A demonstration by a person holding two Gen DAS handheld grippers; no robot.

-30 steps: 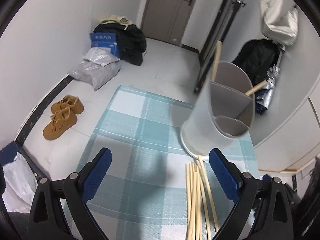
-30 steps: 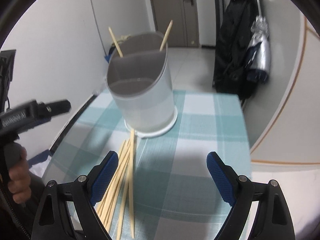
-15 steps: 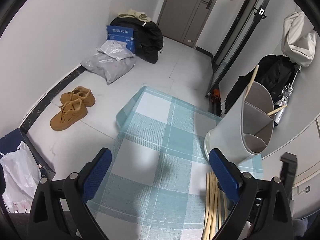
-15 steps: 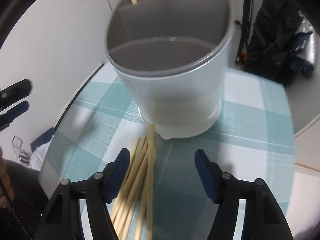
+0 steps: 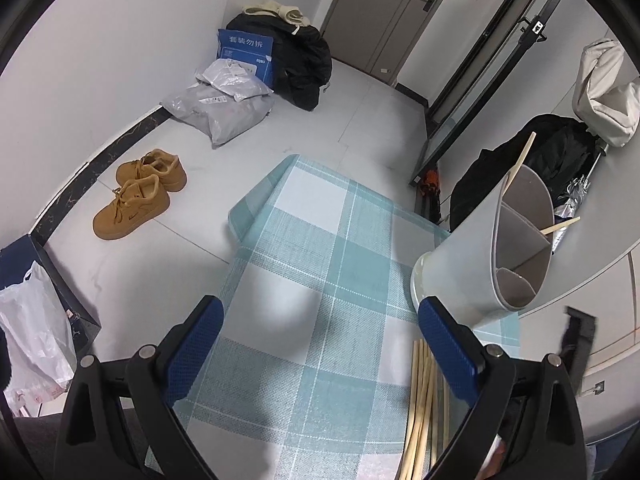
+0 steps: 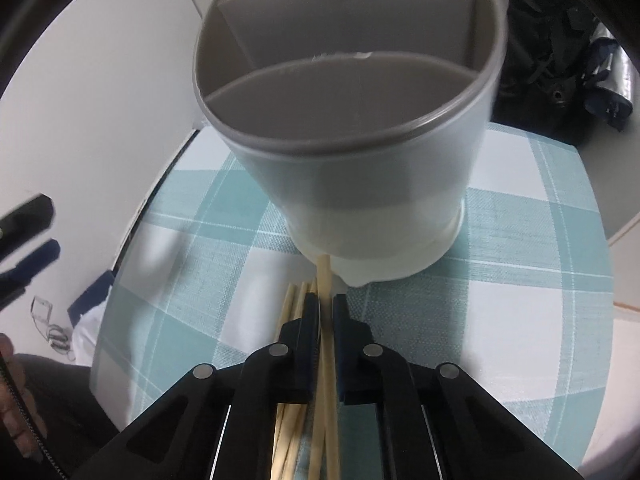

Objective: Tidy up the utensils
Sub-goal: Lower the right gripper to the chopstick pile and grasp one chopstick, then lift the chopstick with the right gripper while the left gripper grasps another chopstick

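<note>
A grey divided utensil holder [image 6: 360,168] stands on the blue checked tablecloth [image 6: 520,280]. Loose wooden chopsticks [image 6: 294,300] lie fanned out in front of its base. My right gripper [image 6: 326,300] is low over that pile, its jaws closing tight on a single chopstick [image 6: 323,276] whose tip reaches the holder's foot. In the left wrist view the holder [image 5: 460,276] is at the right with two chopsticks [image 5: 520,160] standing in its back compartments. My left gripper [image 5: 320,316] hovers open over bare cloth, with the chopstick pile [image 5: 420,400] under its right finger.
The tablecloth's left edge [image 5: 236,248] drops to a tiled floor with tan shoes [image 5: 136,200], grey parcels [image 5: 224,112] and a black coat [image 5: 300,64]. A white plastic bag [image 5: 36,340] sits at lower left. Dark clothing [image 6: 560,60] hangs behind the holder.
My right gripper dropped toward the chopsticks and its jaws went from wide open to shut on one stick. The left gripper drifted left, so the holder slid toward the right edge of its view.
</note>
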